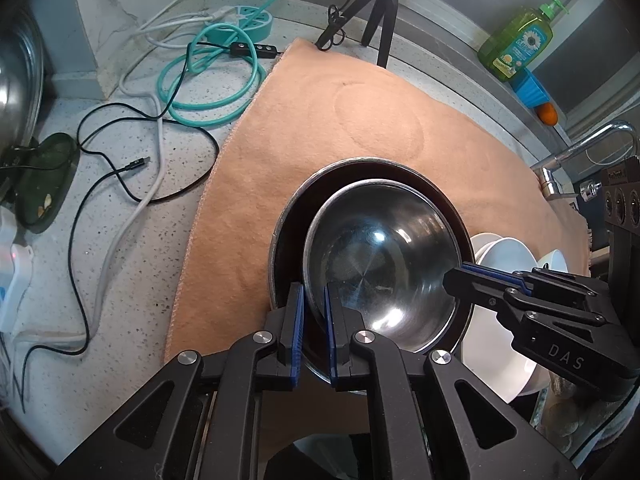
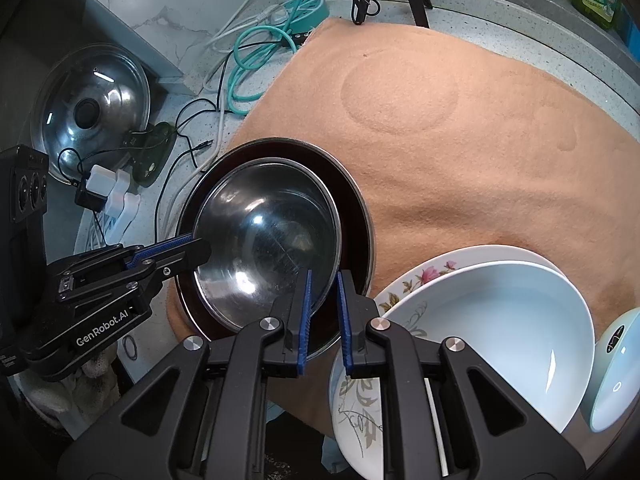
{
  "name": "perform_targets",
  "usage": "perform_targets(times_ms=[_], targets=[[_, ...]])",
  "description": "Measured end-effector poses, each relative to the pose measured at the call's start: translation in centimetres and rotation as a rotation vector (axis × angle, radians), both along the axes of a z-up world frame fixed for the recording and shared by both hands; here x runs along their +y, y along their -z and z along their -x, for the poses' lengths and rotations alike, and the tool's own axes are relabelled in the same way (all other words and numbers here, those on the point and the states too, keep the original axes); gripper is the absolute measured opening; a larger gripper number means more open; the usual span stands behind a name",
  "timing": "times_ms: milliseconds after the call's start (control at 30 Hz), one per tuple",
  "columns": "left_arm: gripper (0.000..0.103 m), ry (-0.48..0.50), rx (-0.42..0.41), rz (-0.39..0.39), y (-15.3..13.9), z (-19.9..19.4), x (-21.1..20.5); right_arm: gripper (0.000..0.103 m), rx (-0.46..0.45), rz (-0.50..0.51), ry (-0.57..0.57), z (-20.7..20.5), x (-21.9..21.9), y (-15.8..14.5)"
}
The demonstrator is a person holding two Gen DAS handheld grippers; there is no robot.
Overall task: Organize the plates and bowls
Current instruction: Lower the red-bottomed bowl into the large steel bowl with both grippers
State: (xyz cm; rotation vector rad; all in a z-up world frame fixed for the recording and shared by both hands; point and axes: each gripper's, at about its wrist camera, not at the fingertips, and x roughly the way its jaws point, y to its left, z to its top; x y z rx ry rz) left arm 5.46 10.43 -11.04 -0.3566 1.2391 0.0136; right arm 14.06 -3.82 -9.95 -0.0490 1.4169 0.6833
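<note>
A shiny steel bowl [image 1: 380,256] [image 2: 268,240] sits inside a wider dark metal dish [image 1: 288,240] [image 2: 352,208] on a peach towel [image 1: 320,112] [image 2: 460,140]. My left gripper [image 1: 314,336] is shut on the steel bowl's near rim, one finger inside and one outside. My right gripper [image 2: 324,316] [image 1: 452,280] is shut on the opposite rim of the same bowl. The left gripper also shows in the right wrist view [image 2: 200,248]. White bowls and a flowered plate [image 2: 420,280] are stacked to the right [image 1: 504,256].
Cables [image 1: 120,160], a teal hose [image 1: 208,80] and a power strip [image 1: 248,20] lie on the speckled counter to the left. A pot lid [image 2: 92,108] leans at far left. A tripod [image 1: 380,12], a soap bottle [image 1: 516,40] and a faucet [image 1: 580,152] stand behind the towel.
</note>
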Motion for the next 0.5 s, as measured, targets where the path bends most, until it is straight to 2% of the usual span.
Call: perform_targets(times_ms=[500], targets=[[0.01,-0.005,-0.012,-0.011,-0.28,0.01,0.22,0.014,-0.013,0.005,-0.002,-0.07,-0.12,-0.47]])
